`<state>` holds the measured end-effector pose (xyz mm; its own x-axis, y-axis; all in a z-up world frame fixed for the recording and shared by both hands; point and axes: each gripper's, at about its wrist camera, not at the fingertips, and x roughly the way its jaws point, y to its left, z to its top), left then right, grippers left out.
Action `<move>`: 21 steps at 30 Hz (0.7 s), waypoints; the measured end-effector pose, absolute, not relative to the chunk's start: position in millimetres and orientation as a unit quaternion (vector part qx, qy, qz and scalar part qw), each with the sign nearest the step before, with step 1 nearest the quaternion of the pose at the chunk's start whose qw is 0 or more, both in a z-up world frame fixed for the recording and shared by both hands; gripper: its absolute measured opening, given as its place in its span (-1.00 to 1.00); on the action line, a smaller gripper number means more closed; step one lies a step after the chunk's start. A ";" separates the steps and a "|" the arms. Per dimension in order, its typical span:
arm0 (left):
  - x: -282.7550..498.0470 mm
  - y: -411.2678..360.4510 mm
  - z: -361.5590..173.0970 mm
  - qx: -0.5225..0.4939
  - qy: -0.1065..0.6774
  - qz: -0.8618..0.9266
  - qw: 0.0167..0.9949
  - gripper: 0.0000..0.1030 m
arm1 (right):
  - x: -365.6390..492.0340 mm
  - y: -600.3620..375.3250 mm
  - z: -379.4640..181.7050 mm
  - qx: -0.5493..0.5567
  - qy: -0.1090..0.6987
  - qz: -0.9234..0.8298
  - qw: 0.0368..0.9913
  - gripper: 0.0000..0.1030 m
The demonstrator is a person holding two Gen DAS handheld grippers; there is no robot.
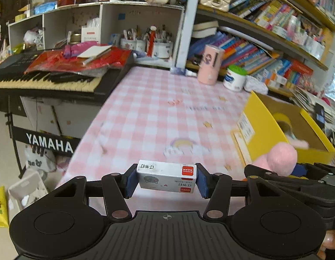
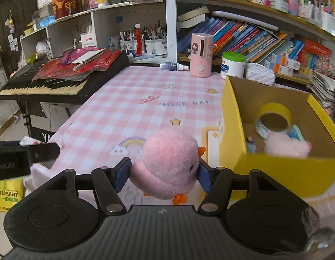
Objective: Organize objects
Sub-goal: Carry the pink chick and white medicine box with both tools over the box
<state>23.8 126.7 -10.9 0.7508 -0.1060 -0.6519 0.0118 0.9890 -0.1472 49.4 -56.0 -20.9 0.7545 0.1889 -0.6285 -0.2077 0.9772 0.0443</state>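
My left gripper (image 1: 166, 178) is shut on a small white staple box (image 1: 166, 176) with red labels and holds it above the near edge of the pink checked table (image 1: 158, 108). My right gripper (image 2: 163, 174) is shut on a pink plush chick (image 2: 169, 162) with an orange beak, just left of the yellow cardboard box (image 2: 232, 119). The chick (image 1: 280, 159) and the yellow box (image 1: 260, 130) also show at the right of the left wrist view. Inside the box lie a yellow tape roll (image 2: 273, 119), a pink plush (image 2: 286, 145) and small items.
A Yamaha keyboard (image 2: 48, 82) piled with red papers stands left of the table. At the table's back are a pink humidifier (image 2: 201, 54), a white tub with a green lid (image 2: 232, 65), a spray bottle (image 2: 171, 66) and bookshelves (image 2: 265, 32). The left gripper's arm (image 2: 26, 153) shows at the left.
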 end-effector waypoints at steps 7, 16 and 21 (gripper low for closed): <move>-5.0 88.9 -12.7 -0.044 0.362 -0.090 0.927 0.02 | -14.9 -80.9 -30.7 -0.003 0.350 0.074 0.934 0.19; -12.2 22.4 -12.8 -0.004 0.361 -0.167 0.918 0.03 | -48.3 -141.9 -37.5 0.042 0.364 -0.008 0.930 0.19; 1.3 -19.8 -7.4 0.002 0.351 -0.194 0.916 0.02 | -49.3 -178.3 -35.1 0.048 0.355 -0.034 0.933 0.19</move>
<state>1.3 -19.8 -7.4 0.6786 -0.3542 -0.6434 0.3565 0.9248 -0.1331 -49.3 -178.3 -35.1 0.7451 -0.0301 -0.6663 0.0982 0.9930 0.0651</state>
